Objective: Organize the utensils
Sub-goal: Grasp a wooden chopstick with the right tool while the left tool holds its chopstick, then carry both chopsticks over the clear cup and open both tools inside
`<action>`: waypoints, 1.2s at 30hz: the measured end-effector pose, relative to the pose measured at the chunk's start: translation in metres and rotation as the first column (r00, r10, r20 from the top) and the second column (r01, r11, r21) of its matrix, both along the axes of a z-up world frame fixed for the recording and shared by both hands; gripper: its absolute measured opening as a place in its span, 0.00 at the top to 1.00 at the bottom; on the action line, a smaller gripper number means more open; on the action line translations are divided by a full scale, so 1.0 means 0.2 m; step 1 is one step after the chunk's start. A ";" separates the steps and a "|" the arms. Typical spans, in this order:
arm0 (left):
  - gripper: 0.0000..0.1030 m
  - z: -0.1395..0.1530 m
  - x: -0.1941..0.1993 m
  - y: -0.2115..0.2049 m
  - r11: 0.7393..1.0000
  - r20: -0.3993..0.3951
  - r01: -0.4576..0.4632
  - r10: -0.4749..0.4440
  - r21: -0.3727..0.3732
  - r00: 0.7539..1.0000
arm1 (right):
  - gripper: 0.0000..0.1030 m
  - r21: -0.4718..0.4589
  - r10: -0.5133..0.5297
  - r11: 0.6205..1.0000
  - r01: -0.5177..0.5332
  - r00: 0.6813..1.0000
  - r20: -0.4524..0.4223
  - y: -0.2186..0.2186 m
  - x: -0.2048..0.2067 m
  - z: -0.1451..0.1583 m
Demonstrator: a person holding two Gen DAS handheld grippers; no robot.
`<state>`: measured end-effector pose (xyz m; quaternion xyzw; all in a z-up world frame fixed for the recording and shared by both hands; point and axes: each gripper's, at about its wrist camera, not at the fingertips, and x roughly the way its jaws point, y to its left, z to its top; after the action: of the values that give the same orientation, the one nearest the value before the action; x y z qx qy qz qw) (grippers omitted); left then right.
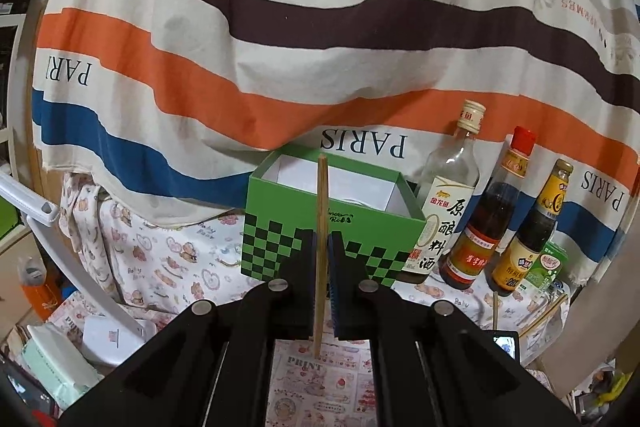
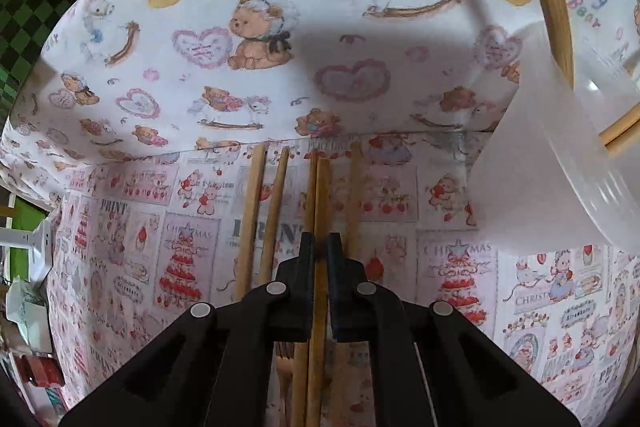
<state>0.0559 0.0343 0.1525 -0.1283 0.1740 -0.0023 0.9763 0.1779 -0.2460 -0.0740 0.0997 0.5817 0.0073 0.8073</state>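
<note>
Left gripper (image 1: 321,247): pressed together on a single wooden chopstick (image 1: 321,211), held upright, its tip rising in front of the green checkered box (image 1: 280,227).
Green checkered box: open-topped, white inside, at 12 o'clock from the left gripper on the tabletop (image 1: 168,259).
Bottles (image 1: 492,219): three, standing at 2 o'clock from the box, just beside it.
Right gripper (image 2: 321,247): pointing steeply down, jaws nearly together, pinching one chopstick (image 2: 320,211) of the loose chopsticks (image 2: 256,211) lying side by side on the patterned cloth (image 2: 160,227).
Translucent container (image 2: 560,147): at 2 o'clock from the right gripper.
</note>
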 end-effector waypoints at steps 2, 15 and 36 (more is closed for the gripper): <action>0.96 0.00 0.00 0.00 1.000 0.001 0.005 -0.005 0.001 1.000 | 0.93 0.004 -0.012 1.000 0.012 1.000 0.000 -0.02 0.01 0.00; 0.96 0.01 0.00 -0.02 0.998 -0.007 -0.028 0.029 0.056 1.000 | 0.92 -0.137 -0.069 0.988 0.073 0.997 0.035 0.03 0.21 -0.04; 0.95 0.10 -0.12 -0.22 0.991 0.026 0.118 -0.119 0.060 0.993 | 0.92 -0.019 0.034 0.999 -0.030 0.676 0.736 -0.06 -0.62 1.11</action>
<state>0.0328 -0.0089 0.1734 -0.0893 0.1671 -0.0571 0.9802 0.0549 -0.2588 0.1475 0.0760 0.2096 0.0592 0.9730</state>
